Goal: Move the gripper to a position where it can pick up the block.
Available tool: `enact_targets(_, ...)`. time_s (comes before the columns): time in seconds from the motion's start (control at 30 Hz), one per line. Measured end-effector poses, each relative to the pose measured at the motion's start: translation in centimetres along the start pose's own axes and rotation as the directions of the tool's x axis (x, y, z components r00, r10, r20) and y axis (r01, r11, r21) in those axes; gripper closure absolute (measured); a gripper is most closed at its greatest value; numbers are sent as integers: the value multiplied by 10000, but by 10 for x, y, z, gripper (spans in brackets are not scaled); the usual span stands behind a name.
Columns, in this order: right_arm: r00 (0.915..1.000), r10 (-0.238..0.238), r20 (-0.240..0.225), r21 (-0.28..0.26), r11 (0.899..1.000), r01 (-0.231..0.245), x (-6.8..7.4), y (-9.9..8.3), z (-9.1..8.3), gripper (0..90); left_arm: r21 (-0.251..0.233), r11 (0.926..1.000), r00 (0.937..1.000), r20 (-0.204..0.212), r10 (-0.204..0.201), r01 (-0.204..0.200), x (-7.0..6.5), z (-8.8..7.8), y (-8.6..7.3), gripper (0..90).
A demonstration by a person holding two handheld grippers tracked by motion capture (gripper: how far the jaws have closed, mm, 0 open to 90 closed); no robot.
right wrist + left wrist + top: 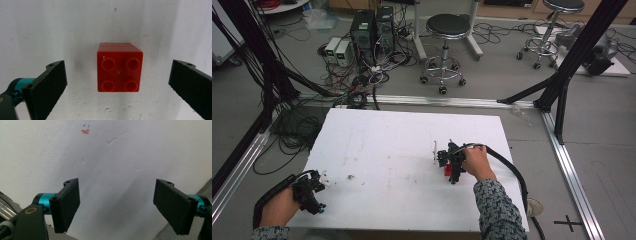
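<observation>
Red four-stud block (120,68) — square (two stacked)

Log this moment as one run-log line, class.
left tongs: open, over bare white table | right tongs: open, straddling red brick, not touching

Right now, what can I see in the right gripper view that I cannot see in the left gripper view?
The right gripper view looks down on a red block with four round studs on top, lying on the board between the wide-open jaws of the right gripper, which do not touch it. The left gripper view has no block: between the open jaws of the left gripper lies bare board, with a small orange and blue mark farther up. Both views share the white board as ground and a pair of black jaws standing apart, empty.
</observation>
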State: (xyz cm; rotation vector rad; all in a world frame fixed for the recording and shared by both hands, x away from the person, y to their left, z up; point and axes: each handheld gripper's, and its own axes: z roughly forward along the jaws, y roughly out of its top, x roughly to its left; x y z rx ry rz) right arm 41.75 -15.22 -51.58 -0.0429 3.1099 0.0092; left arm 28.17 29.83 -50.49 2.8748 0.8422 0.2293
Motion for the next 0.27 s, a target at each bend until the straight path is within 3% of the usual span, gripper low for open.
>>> enact_targets(0.27,10000,-41,17,-25,10000,41,0,0,0,8,76,10000,10000,3,63,-63,0,-1,1,217)
